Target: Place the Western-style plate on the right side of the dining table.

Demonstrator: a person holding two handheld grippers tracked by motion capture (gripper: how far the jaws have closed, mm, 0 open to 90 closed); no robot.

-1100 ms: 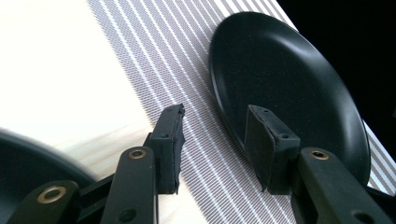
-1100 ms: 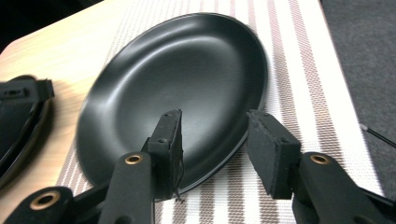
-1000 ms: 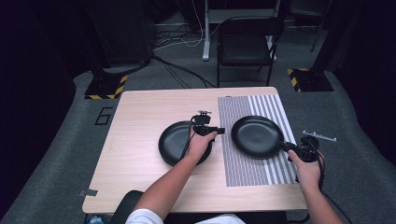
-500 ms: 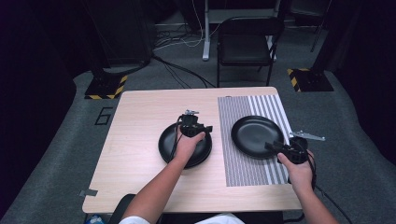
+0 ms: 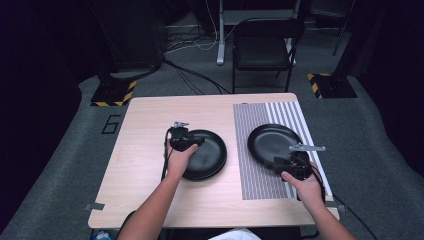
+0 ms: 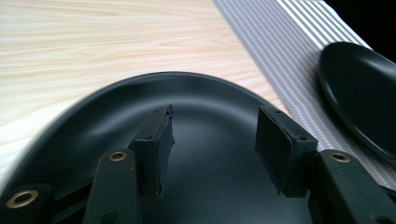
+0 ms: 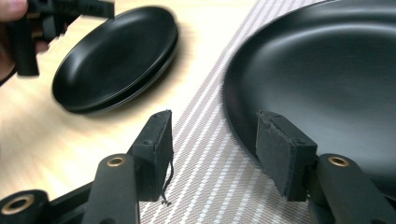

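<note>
Black stacked plates (image 5: 202, 155), left of striped mat (image 5: 260, 175): left gripper (image 6: 212, 140) spread above them; best lowered squarely over the near rim. Right gripper (image 7: 212, 144) spread beside mat's plate (image 5: 272, 142).

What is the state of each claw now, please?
Left claw: open, empty, over the left black plate.
Right claw: open, empty, at the rim of the right black plate.
</note>
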